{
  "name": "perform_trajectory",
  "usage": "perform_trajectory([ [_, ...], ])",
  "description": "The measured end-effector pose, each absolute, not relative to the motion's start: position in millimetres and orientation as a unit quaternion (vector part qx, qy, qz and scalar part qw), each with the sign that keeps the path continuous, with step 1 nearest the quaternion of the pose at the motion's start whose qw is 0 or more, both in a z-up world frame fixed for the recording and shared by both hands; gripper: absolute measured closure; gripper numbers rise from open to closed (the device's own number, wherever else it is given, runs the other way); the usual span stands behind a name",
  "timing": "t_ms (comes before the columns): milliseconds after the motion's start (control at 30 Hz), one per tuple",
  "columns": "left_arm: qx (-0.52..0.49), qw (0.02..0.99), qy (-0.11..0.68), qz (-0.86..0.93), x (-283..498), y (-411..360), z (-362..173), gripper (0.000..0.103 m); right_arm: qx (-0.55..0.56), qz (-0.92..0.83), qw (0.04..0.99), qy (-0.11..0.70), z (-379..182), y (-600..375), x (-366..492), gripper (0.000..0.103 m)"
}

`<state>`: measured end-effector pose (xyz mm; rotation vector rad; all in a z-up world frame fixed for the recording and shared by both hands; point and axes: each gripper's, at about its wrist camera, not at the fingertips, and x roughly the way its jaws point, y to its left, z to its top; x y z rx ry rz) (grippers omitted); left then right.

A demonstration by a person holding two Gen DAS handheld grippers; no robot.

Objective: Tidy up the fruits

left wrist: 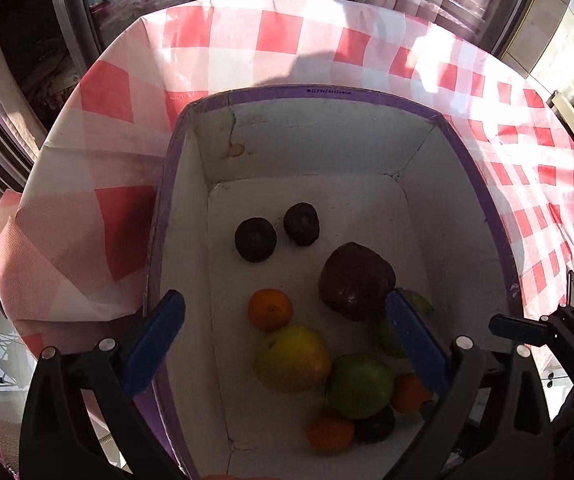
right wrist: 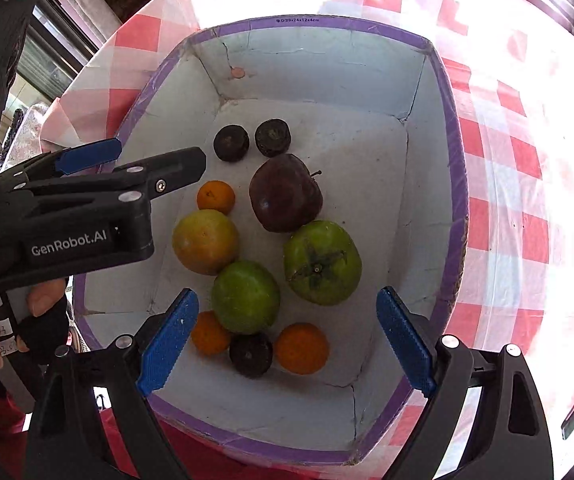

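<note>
In the left wrist view, the right blue finger (left wrist: 417, 344) covers most of the green fruit with the star top (left wrist: 421, 300); only small green bits peek out. It also covers part of one small orange (left wrist: 407, 394). The round green fruit (left wrist: 359, 385) hides part of a little dark fruit (left wrist: 375, 426) behind it. The near end of the box (left wrist: 175, 184) is cut off by the bottom edge.

In the right wrist view, the left gripper (right wrist: 143, 164) covers part of the box's left wall (right wrist: 135, 128). Bright sun washes out the checked cloth (right wrist: 499, 184) on the bench, so its squares are hard to see. The tiny writing on the box rim (right wrist: 298, 20) is too small to read well.
</note>
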<state>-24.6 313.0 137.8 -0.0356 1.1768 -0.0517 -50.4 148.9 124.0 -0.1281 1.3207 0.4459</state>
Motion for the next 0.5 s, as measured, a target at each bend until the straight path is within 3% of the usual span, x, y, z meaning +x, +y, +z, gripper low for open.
perform_trajectory([
  [500,0.010,0.822,0.569,-0.027,-41.8,302.8,122.8,0.002,-0.064,0.179,0.752,0.631,111.5,150.9,-51.5,0.016],
])
